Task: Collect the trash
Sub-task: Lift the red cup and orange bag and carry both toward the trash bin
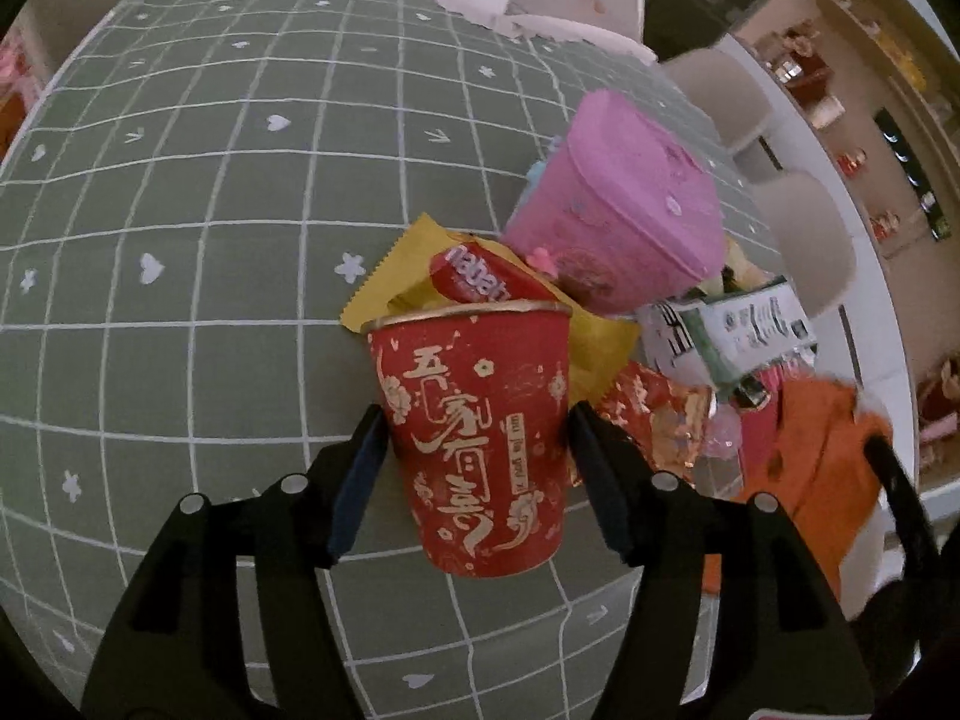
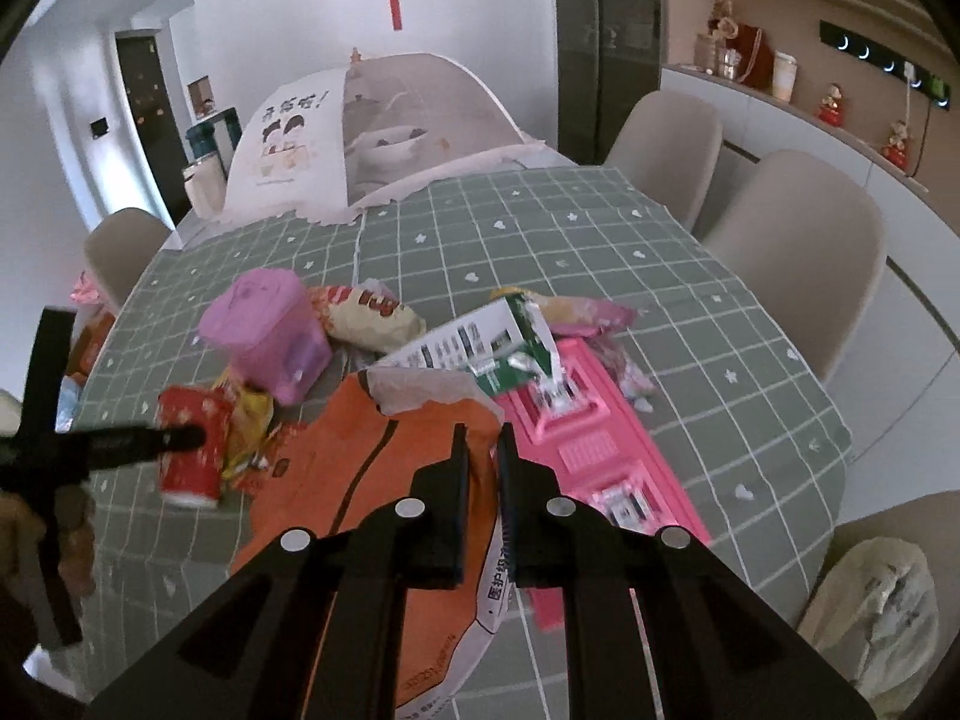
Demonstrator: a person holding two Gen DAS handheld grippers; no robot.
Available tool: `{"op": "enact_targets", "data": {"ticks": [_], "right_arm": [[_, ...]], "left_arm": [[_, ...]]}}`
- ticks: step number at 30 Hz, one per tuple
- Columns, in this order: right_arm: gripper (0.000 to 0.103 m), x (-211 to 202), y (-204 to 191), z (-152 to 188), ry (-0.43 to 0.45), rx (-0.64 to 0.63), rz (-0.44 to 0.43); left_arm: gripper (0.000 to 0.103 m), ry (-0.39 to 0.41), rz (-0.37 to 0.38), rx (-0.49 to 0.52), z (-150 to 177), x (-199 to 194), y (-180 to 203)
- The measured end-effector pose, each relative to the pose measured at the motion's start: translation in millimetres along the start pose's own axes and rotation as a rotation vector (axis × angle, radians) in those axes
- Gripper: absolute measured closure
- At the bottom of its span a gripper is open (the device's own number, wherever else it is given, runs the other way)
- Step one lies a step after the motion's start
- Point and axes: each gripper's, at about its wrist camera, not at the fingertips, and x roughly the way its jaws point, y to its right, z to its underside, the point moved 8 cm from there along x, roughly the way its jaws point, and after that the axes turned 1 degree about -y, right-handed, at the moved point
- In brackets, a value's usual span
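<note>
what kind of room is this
Most likely a home dining room: a long table under a green checked tablecloth, beige dining chairs round it, a mesh food cover over dishes at the far end, and wall shelves of ornaments.

Indoor light dim, flat, colours muted. Strong fisheye bend: tablecloth (image 1: pixel 180 240) grid bulges, black vignette in corners. Left view: carton (image 1: pixel 738 330) and orange bag (image 1: pixel 822 444) smeared by blur at right edge. Right view: bright wall (image 2: pixel 480 12), shadows soft.
</note>
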Motion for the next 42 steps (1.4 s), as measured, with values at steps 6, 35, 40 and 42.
{"op": "enact_targets", "data": {"ticks": [6, 35, 40, 42], "right_arm": [[0.093, -24.5, 12.3, 4.9, 0.024, -0.032, -0.017], [0.093, -122.5, 121.6, 6.4, 0.207, 0.057, 0.131], [0.093, -143.5, 151.7, 17.1, 0.23, 0.093, 0.197], [0.093, -153.5, 167.5, 24.1, 0.238, 0.115, 0.228]], "left_arm": [[0.049, 0.155, 0.004, 0.046, 2.3, -49.7, 23.3], [0.049, 0.238, 0.207, 0.346, 44.2, -83.5, 199.3], [0.049, 0.203, 0.276, 0.398, 57.6, -76.0, 234.8], [0.049, 0.187, 0.298, 0.432, 65.2, -72.0, 253.8]]}}
